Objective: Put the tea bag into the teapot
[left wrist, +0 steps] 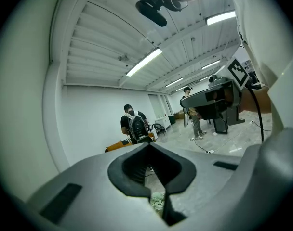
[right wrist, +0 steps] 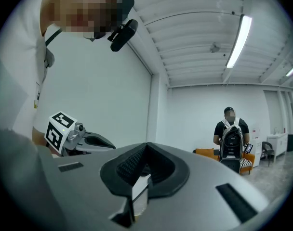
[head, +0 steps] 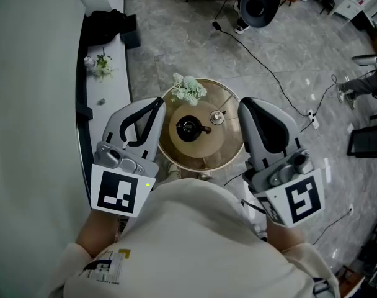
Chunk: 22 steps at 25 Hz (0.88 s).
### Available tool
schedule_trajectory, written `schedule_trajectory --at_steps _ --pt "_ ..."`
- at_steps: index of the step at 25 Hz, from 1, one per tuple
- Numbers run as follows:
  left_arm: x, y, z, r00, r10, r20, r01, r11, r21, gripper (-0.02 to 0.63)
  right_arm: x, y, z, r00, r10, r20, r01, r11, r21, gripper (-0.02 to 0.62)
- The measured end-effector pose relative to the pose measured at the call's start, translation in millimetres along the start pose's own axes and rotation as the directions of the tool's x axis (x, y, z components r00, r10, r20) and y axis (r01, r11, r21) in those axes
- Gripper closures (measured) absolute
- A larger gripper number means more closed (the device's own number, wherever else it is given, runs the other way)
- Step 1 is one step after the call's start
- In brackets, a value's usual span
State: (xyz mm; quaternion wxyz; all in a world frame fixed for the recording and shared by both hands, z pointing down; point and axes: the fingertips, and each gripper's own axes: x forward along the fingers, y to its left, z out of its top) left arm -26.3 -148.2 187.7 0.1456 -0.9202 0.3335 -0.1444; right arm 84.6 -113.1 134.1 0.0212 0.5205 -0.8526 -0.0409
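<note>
A: Teapot (head: 188, 128): black, centre of round table (head: 229, 157). Tea bag?
B: Not identified for certain. Small pale item (head: 217, 117) just right of the teapot is possibly it; long axis unreadable. Right gripper (head: 245, 106) is nearer it, left gripper (head: 157, 104) lies left of the teapot. Both pairs of jaws are closed, apparently on nothing.
A: Views differ?
B: Only the head view shows the teapot; both gripper views point past it at the far wall.

Small object (head: 217, 117) beside teapot (head: 190, 128) unidentifiable
</note>
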Motion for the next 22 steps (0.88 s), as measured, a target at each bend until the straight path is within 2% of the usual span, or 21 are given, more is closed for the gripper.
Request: schedule_trajectory --at_steps 5,10,22 --pt "-4 -4 -1 1.000 0.000 0.005 0.001 0.999 -0.041 0.598 3 4 -9 1.000 0.014 -0.020 -0.014 1.000 -0.007 0.588" --pt "-6 -6 0 1.000 0.006 -0.006 -0.007 0.999 -0.033 0.598 2 3 -21 0.998 0.016 -0.059 -0.017 1.000 -0.011 0.588" --pt "-10 -9 -11 0.999 0.019 -0.037 -0.022 0.997 -0.074 0.598 -10 1 -21 0.998 -0.010 -0.055 0.010 1.000 -0.013 0.588"
